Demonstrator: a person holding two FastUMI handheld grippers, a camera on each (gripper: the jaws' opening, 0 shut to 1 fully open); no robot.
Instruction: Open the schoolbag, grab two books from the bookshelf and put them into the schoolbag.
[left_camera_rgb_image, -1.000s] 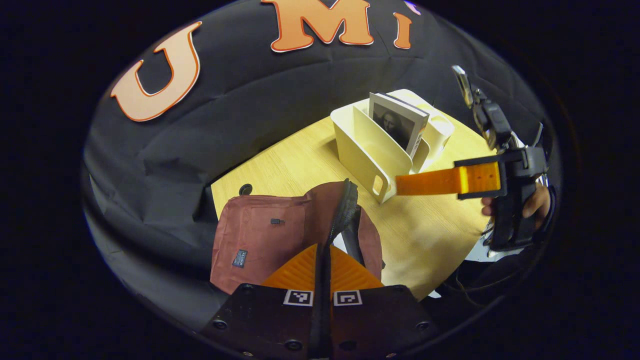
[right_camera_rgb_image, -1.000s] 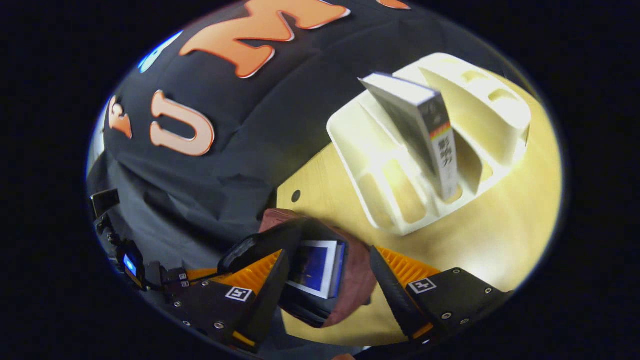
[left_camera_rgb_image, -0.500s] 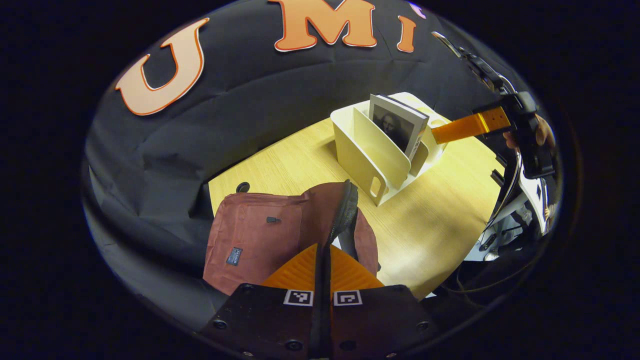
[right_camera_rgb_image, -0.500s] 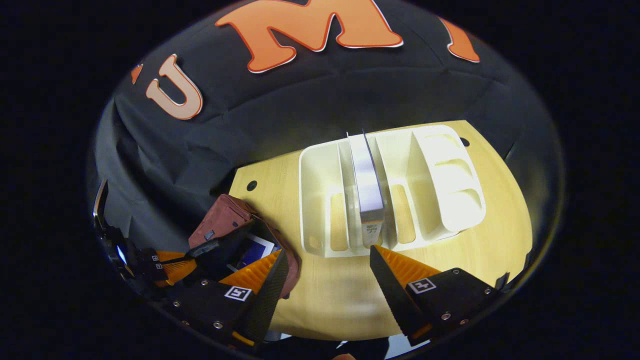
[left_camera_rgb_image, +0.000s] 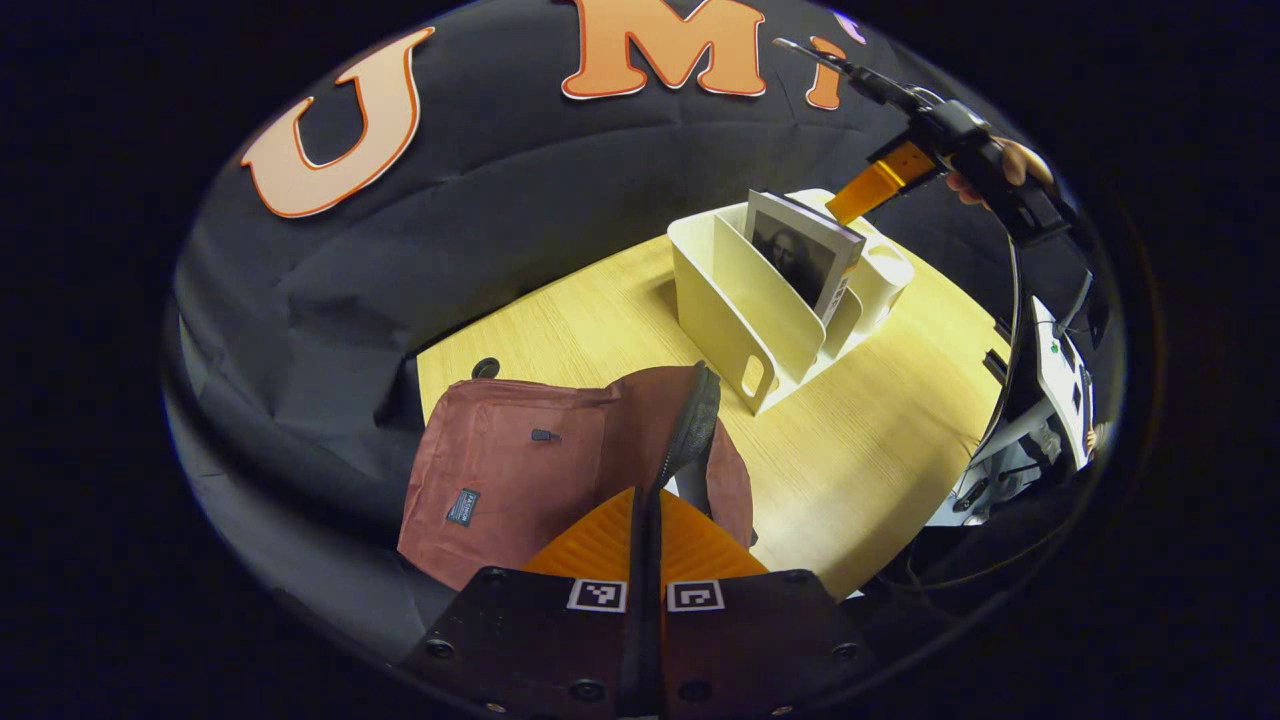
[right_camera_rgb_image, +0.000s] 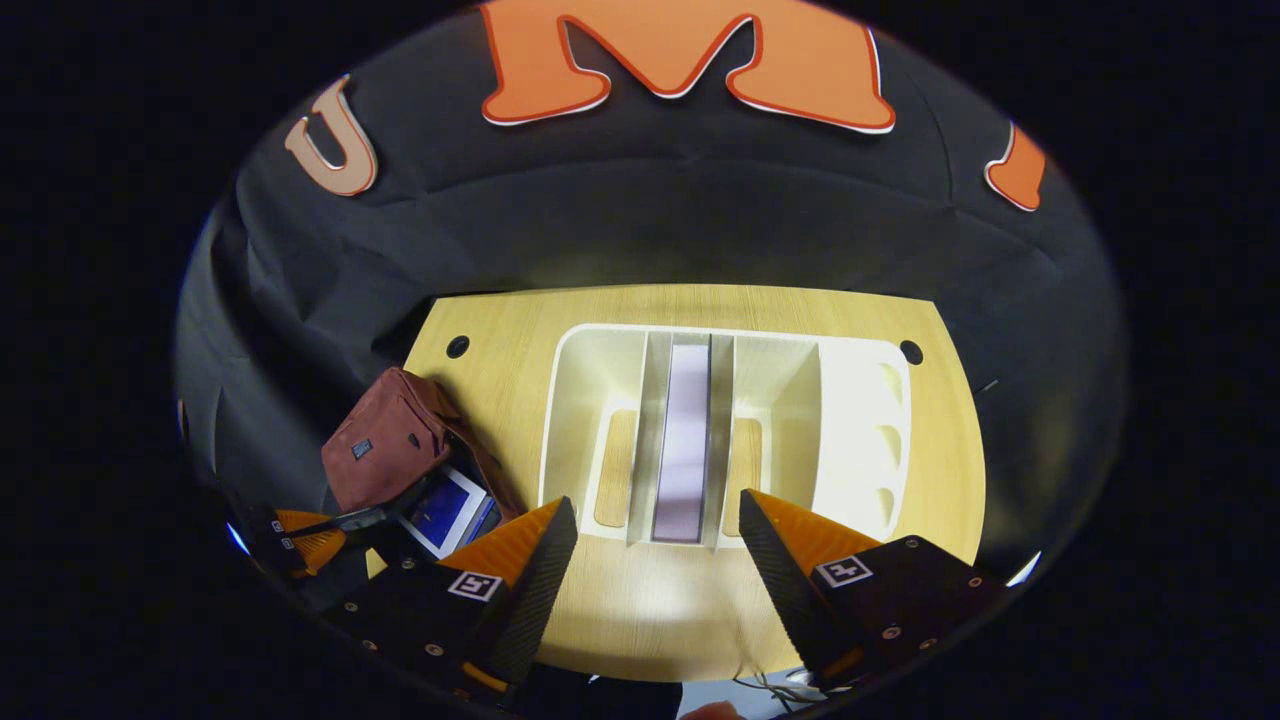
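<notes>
On the desk (right_camera_rgb_image: 960, 420), right tongs (right_camera_rgb_image: 655, 545) hang released above the book (right_camera_rgb_image: 683, 440); left tongs (left_camera_rgb_image: 641, 520) grasp the schoolbag (left_camera_rgb_image: 520, 470) rim; off-centre descent could hit the bookshelf (right_camera_rgb_image: 590, 400) dividers

Pale wooden table (right_camera_rgb_image: 960, 440) (round holes near its back corners), black cloth wall (left_camera_rgb_image: 420, 250) behind.

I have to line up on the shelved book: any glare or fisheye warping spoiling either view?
Right gripper view: a bright patch washes out the table before the bookshelf; the book stays sharp. Left gripper view: even light, the table edge bows, the right gripper sits stretched near the rim.
</notes>
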